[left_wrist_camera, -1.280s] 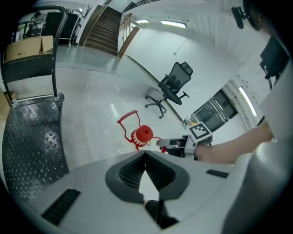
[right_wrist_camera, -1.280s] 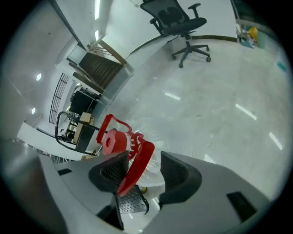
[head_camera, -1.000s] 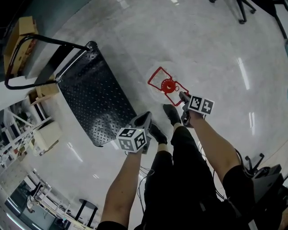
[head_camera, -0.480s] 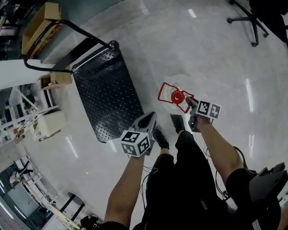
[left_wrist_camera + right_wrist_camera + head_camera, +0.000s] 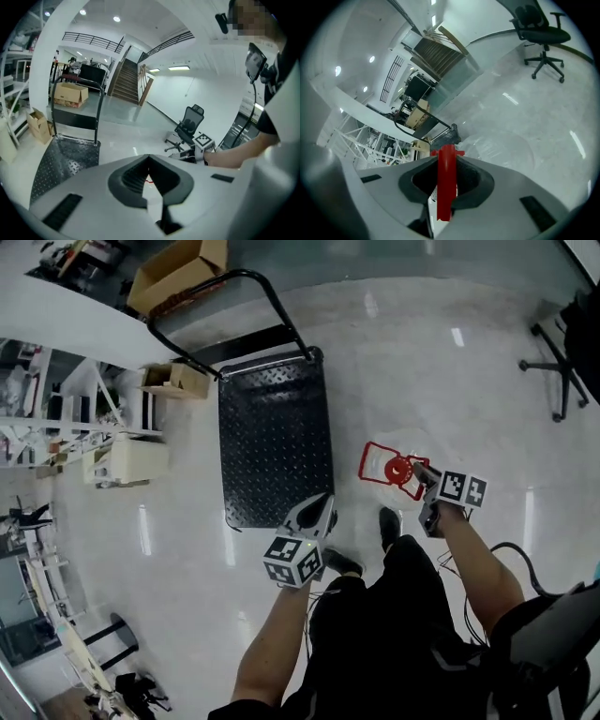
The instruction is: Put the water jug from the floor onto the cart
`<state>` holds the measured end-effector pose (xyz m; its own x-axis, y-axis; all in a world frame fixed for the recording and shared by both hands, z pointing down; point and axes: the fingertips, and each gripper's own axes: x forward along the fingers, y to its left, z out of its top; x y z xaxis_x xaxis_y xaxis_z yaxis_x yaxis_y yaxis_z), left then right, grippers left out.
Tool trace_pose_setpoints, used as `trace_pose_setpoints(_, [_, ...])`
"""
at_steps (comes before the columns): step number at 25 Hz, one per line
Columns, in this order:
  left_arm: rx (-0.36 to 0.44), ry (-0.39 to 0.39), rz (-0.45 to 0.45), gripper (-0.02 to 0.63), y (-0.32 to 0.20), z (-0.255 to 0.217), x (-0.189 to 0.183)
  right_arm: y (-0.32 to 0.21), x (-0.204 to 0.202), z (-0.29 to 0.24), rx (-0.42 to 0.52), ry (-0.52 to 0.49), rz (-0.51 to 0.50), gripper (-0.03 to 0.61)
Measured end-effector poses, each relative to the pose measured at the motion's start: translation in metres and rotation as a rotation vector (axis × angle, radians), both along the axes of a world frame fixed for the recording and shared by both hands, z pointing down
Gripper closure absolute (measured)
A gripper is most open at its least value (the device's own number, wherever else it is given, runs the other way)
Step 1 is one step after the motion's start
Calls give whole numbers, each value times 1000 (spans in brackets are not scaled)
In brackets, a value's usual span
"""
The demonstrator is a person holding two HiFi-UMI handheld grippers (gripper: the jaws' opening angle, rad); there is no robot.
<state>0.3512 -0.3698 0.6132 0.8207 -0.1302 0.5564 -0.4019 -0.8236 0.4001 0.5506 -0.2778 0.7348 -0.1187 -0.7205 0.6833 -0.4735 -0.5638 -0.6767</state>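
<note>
Clamping the red handle (image 5: 446, 187) of the water jug (image 5: 397, 468), the right gripper (image 5: 446, 171) jaws have just closed, jug body beyond their tips; left gripper (image 5: 149, 163) jaws meet, empty

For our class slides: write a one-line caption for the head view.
Right tongs clamp the red-handled water jug beside the black cart.
</note>
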Motion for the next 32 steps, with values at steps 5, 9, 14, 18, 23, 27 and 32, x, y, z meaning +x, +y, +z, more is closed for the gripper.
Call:
trace_pose_setpoints(5, [40,47,-108,615,-13,-37,-55,-47,-39,-54,61,32,-103,506])
trace_pose_setpoints(9, [53,67,-236,615,-43,-51,-123,-108,-90,-85,117,39,-183,508])
trace_pose_setpoints(14, [79,70,-359,614,-55,-66,-208,-169,-162,-115,173,25,-266,508])
trace_pose_setpoints(18, [89,80,-460,615,-68,-72,-269,-217,-225,-120,182,1,-332,508])
trace_pose_setpoints(23, [112,94,-561,614,-78,-75,-335,-260,-312,-113,171,-34,-443,508])
trace_pose_setpoints(27, [121,99,-626,614,-80,-77,-381,-280,-381,-104,152,-48,-535,508])
trace_pose_setpoints(32, [119,91,-705,614,-73,-65,-438,-297,-458,-75,119,-60,-626,508])
